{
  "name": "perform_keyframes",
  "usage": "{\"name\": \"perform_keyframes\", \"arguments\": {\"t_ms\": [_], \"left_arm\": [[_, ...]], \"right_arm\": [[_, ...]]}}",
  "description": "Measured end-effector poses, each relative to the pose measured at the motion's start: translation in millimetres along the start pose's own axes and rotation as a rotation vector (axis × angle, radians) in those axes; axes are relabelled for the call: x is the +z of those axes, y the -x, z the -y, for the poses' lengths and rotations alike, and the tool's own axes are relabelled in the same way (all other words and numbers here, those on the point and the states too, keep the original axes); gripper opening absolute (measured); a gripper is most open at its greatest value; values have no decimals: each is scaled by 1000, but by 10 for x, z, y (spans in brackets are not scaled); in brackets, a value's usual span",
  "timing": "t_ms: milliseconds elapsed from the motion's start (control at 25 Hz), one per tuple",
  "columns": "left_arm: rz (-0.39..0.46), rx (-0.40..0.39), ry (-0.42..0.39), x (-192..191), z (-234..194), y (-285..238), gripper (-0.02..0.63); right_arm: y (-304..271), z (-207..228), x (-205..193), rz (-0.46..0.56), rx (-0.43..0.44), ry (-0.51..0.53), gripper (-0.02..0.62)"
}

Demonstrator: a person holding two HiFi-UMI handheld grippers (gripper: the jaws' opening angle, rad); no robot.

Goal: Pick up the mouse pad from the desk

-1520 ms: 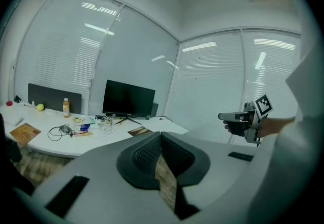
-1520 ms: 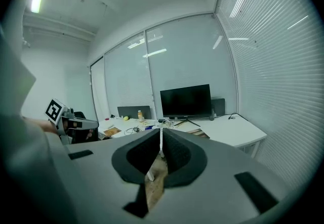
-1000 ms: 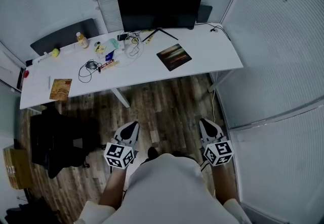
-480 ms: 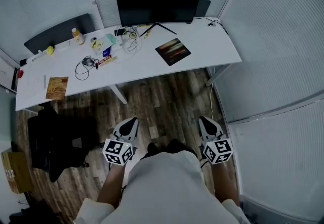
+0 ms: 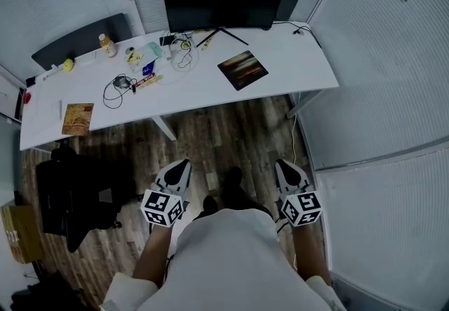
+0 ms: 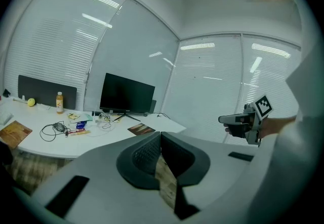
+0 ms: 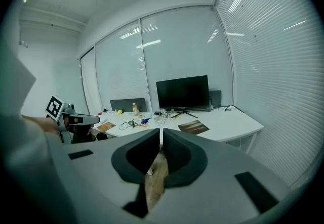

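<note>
The mouse pad (image 5: 242, 69), a dark rectangle with a reddish-brown print, lies flat on the right half of the white desk (image 5: 295, 71), in front of the monitor stand. It also shows as the mouse pad (image 6: 141, 128) and the mouse pad (image 7: 193, 127) in the two gripper views. My left gripper (image 5: 181, 166) and right gripper (image 5: 285, 166) hang over the wooden floor, well short of the desk, one at each side of my body. Both are shut with nothing between the jaws. The left gripper (image 6: 160, 138) and right gripper (image 7: 161, 139) point toward the desk.
A black monitor (image 5: 223, 1) stands at the desk's back. Left of the pad lie cables (image 5: 119, 86), small packets, a bottle (image 5: 106, 45) and a brown booklet (image 5: 77, 118). A black chair (image 5: 74, 194) stands on the floor at left. Blind-covered glass walls close in the right side.
The desk has shifted slightly in the head view and a dark shoe now shows on the floor between the grippers. Both grippers stay shut and level with each other.
</note>
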State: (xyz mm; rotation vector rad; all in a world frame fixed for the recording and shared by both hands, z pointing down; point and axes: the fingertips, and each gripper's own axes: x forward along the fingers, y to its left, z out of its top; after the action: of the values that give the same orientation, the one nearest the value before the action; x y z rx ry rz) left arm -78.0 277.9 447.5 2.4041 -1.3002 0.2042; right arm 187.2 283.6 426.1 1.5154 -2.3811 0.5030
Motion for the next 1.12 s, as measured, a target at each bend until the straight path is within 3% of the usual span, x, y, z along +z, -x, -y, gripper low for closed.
{"name": "perform_keyframes", "arguments": {"t_ms": [600, 1120], "left_arm": [[-12, 55, 14, 252, -209, -693, 18], [-61, 127, -21, 442, -336, -1400, 18]], "right_arm": [[-817, 482, 324, -32, 82, 0, 40], [-1584, 983, 530, -73, 174, -19, 40]]}}
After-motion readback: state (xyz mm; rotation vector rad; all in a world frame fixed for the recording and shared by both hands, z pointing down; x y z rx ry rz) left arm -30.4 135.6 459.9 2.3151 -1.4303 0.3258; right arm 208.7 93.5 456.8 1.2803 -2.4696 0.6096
